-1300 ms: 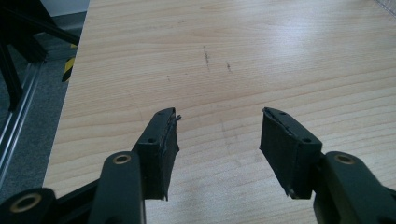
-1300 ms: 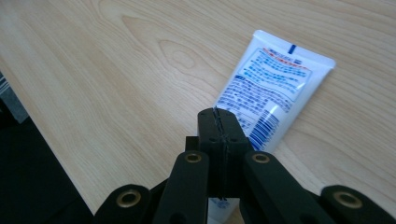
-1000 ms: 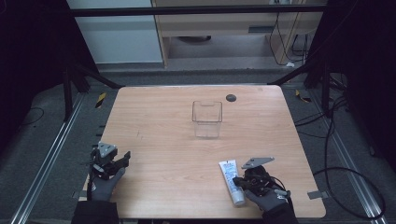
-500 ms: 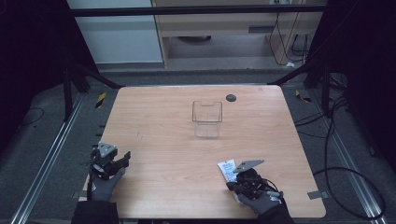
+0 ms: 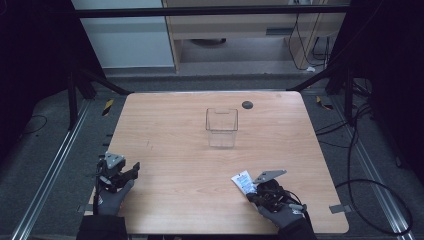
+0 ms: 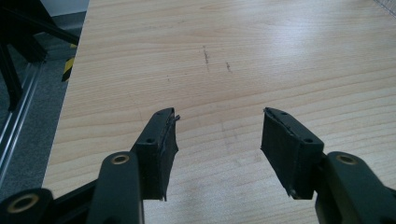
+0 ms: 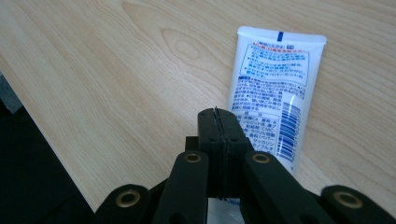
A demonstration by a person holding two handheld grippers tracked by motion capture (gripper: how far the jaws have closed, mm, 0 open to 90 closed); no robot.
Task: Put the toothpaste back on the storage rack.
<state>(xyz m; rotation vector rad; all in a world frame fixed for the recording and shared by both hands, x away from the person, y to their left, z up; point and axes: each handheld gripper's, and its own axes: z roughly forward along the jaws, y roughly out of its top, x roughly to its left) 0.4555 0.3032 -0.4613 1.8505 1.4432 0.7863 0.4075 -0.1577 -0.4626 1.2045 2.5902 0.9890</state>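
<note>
A white tube (image 7: 275, 79) with blue and red print lies flat on the wooden table (image 5: 165, 125) near its front right. Its crimped end (image 5: 243, 181) points away from me and to the left. My right gripper (image 5: 253, 194) lies over the tube's near part with both jaws pressed together (image 7: 217, 112). The tube runs past their right side and nothing shows between the pads. At the front left edge, my left gripper (image 5: 133, 170) hovers open over bare wood (image 6: 219, 114). Its jaws have just been opening, with nothing between them.
A clear plastic box (image 5: 221, 127) stands upright in the middle of the table. A small dark round disc (image 5: 247, 104) lies near the far edge. Metal rails and cables run along the floor on both sides.
The right gripper has swung left over the tube, so less of the tube's length shows now. The left hand has stayed where it was.
</note>
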